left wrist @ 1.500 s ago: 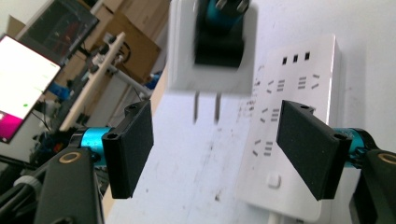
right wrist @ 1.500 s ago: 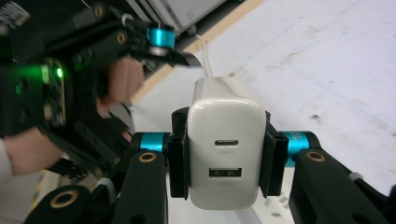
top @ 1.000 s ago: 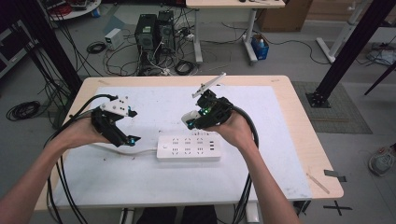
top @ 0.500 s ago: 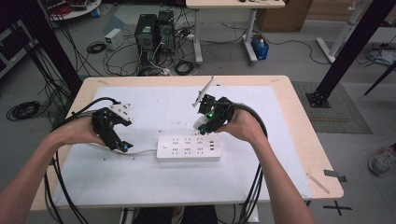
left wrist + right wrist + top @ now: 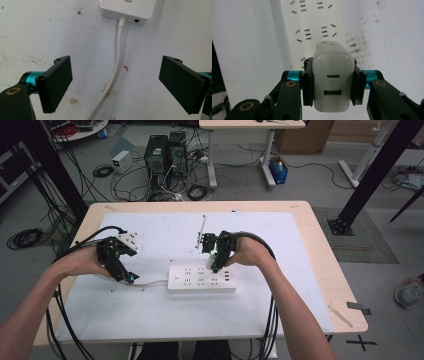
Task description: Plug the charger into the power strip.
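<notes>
Right gripper (image 5: 333, 82) clenched the white rectangular plastic charger (image 5: 332, 75) directly above the white plastic power strip (image 5: 312, 27); left gripper (image 5: 115, 85) jaws released, straddling the strip's white cable (image 5: 117, 57)

Overhead camera faces table; tongs cameras close; all share power strip (image 5: 202, 279).

Glossy white plastic charger (image 5: 332, 82), smooth white plastic power strip (image 5: 202, 279) with rubbery white cord (image 5: 115, 70), matt black jaw pads, stained matt white tabletop (image 5: 165, 232), pale wood edge
</notes>
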